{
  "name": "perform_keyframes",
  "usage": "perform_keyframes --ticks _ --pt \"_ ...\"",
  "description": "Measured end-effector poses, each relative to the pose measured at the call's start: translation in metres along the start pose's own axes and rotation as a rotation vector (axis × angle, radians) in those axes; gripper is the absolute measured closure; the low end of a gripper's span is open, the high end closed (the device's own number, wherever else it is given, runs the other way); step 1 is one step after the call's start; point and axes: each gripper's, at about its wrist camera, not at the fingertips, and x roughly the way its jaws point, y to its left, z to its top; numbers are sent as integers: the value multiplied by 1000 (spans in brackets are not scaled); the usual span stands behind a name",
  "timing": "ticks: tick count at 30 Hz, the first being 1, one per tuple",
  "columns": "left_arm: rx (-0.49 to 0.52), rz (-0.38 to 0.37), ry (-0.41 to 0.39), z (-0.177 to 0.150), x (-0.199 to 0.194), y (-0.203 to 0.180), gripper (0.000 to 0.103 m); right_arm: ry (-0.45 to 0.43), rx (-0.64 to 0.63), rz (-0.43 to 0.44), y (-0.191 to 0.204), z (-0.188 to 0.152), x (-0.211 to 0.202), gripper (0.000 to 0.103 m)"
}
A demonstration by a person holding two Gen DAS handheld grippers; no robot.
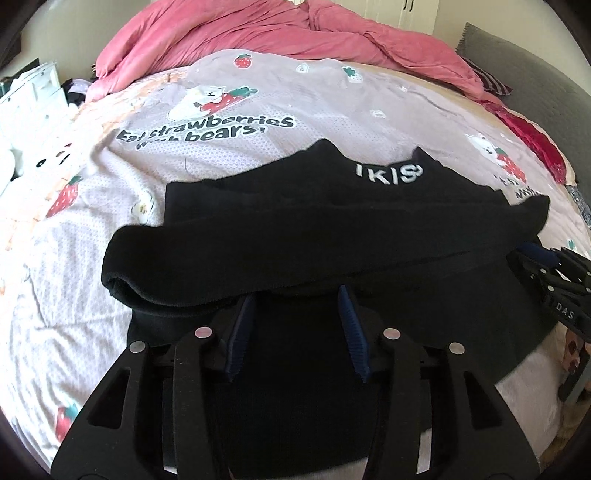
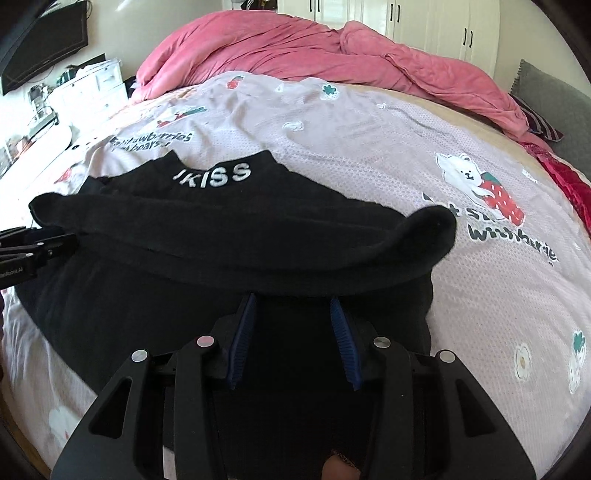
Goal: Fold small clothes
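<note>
A black sweater [image 1: 332, 221] [image 2: 221, 229] lies flat on the printed bedsheet [image 1: 295, 110], its collar with white lettering [image 1: 388, 173] [image 2: 212, 173] at the far side. A sleeve is folded across the body as a thick band. My left gripper [image 1: 297, 291] hangs over the near left part of the sweater, jaws apart, the tips at the band's near edge. My right gripper [image 2: 291, 297] hangs the same way over the near right part, jaws apart. Only flat black fabric shows between the blue pads [image 1: 354, 332]. Each gripper shows at the other view's edge: right gripper [image 1: 546, 266], left gripper [image 2: 55, 240].
A crumpled pink duvet [image 1: 258, 33] [image 2: 295, 48] is heaped at the far end of the bed. A grey cushion [image 2: 546, 96] and red cloth [image 2: 569, 177] lie at the right edge. White drawers [image 2: 88, 85] stand beyond the left side, wardrobe doors [image 2: 424, 18] behind.
</note>
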Motion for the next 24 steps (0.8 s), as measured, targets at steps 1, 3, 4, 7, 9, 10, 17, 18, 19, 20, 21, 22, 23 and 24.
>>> perform_keyframes --ticks 1,3,4,7,9,10,17,18,19,20,21,22,23,24 --pt "-4 2 0 4 3 1 64 0 5 0 -1 3 2 63" --pt "-21 -6 0 11 7 3 64 1 15 0 -2 8 5 63" --pt "-29 -8 -2 13 9 4 64 1 22 1 -4 10 6 63" --pt "-74 -20 -13 22 12 9 64 -1 28 2 -5 19 10 63" --pt "-94 -20 -20 28 15 11 64 -4 31 -3 -5 25 13 63" --pt "-108 -24 -26 31 16 13 64 -6 31 -6 -6 27 14 63" --pt "-213 -51 -153 53 -8 34 64 -82 128 -69 -28 49 13 63" --pt "-220 -40 -177 54 -14 39 64 -94 152 -71 -35 51 9 63" --pt "-225 -24 -196 53 -19 44 64 -100 167 -76 -39 52 7 63" --pt "-233 -9 -207 52 -23 50 64 -102 179 -88 -44 52 5 62" --pt "-243 3 -215 50 -25 56 64 -98 182 -107 -48 52 5 62" --pt "-254 19 -213 47 -27 65 64 -92 183 -117 -52 51 5 62" --pt "-261 34 -202 45 -25 72 64 -83 186 -124 -56 50 7 62" --pt "-272 49 -184 42 -21 81 64 -72 199 -128 -61 49 10 62"
